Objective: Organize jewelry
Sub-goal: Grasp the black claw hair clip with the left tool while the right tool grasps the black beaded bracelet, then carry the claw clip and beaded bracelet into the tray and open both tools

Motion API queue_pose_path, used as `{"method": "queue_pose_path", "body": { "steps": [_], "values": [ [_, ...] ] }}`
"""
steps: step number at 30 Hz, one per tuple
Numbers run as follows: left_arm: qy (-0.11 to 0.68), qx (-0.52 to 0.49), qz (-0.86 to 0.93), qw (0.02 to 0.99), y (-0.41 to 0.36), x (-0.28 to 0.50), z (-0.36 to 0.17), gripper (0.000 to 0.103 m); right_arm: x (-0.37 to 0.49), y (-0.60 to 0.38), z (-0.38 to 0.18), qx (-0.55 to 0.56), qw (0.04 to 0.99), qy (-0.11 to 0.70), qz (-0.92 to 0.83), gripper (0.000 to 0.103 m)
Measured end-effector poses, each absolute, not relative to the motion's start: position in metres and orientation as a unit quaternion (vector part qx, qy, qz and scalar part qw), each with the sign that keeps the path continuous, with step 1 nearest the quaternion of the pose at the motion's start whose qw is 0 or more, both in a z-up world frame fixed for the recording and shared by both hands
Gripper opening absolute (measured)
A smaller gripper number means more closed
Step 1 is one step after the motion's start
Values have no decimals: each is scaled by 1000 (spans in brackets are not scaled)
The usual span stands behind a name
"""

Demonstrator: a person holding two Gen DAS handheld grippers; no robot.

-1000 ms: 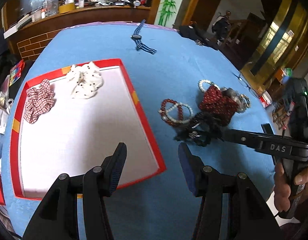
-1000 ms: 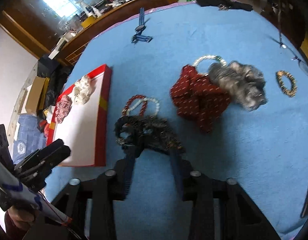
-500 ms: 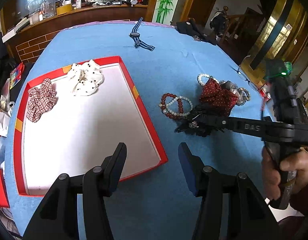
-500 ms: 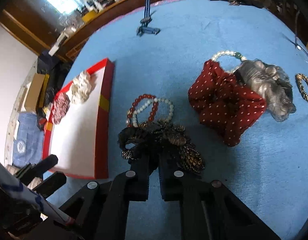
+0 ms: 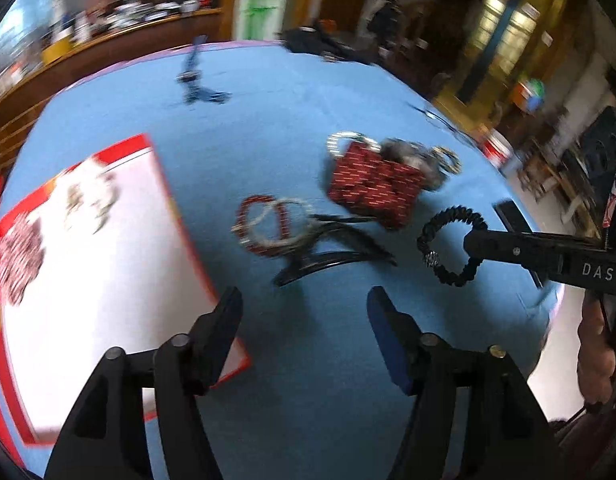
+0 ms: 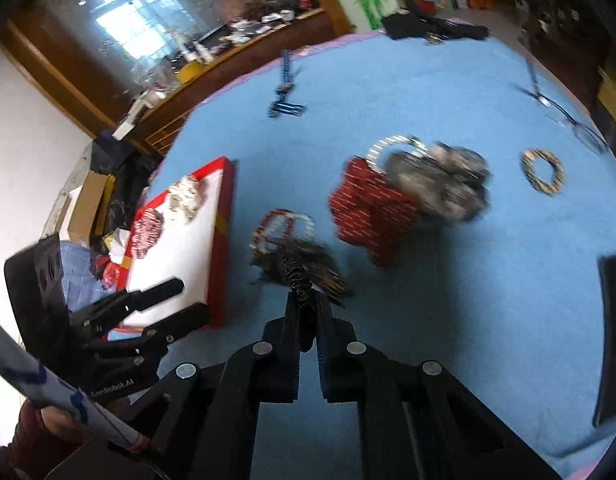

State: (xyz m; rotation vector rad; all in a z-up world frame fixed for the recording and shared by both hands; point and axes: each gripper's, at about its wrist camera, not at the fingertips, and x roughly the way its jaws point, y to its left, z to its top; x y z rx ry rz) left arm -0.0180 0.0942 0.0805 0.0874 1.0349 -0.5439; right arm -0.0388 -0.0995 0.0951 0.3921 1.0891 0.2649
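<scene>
One black coiled hair tie [image 5: 452, 246] with a small silver bead hangs as an open ring above the blue table [image 5: 268, 120], pinched in our right gripper [image 6: 306, 300], whose jaws are closed tight on it. Only our left view shows that whole ring; our right view sees it edge-on. Our left gripper [image 5: 304, 320] is opening, with nothing between its jaws.

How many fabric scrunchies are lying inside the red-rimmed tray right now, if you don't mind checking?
2. A white spotted scrunchie lies at the far end of the red-rimmed tray, and a red plaid scrunchie sits beside it along the same end. Motion blur could hide smaller pieces.
</scene>
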Motion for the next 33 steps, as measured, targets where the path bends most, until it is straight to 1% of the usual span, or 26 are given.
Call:
{"method": "queue_pose_path", "body": {
  "steps": [3, 11, 14, 18, 21, 22, 23, 25, 29, 31, 33],
  "values": [
    [482, 87, -276, 827, 72, -14, 74, 69, -49, -117, 92, 194, 826, 517, 111, 7],
    [477, 228, -271, 805, 34, 6, 46, 69, -65, -148, 102, 203, 831, 509, 96, 7],
    [465, 267, -276, 797, 22, 8, 38, 69, -70, -161, 104, 207, 833, 506, 87, 7],
    [458, 286, -266, 799, 10, 22, 28, 69, -73, -173, 107, 209, 834, 504, 79, 7],
    [449, 280, -268, 805, 4, 25, 28, 68, -74, -182, 109, 210, 835, 502, 74, 7],
    [446, 274, -267, 809, 3, 25, 28, 59, -74, -185, 109, 212, 836, 502, 71, 7],
    [445, 263, -267, 813, 1, 24, 28, 53, -75, -187, 109, 213, 836, 501, 70, 7],
    [448, 247, -259, 819, 0, 24, 29, 47, -75, -191, 110, 215, 837, 499, 67, 7],
    [471, 181, -247, 827, 7, 19, 32, 46, -73, -193, 111, 217, 837, 498, 69, 7],
    [482, 132, -249, 830, 14, 12, 38, 46, -72, -193, 110, 217, 837, 498, 71, 7],
    [485, 107, -246, 832, 18, 4, 44, 46, -70, -191, 110, 216, 836, 498, 74, 7]
  ]
}}
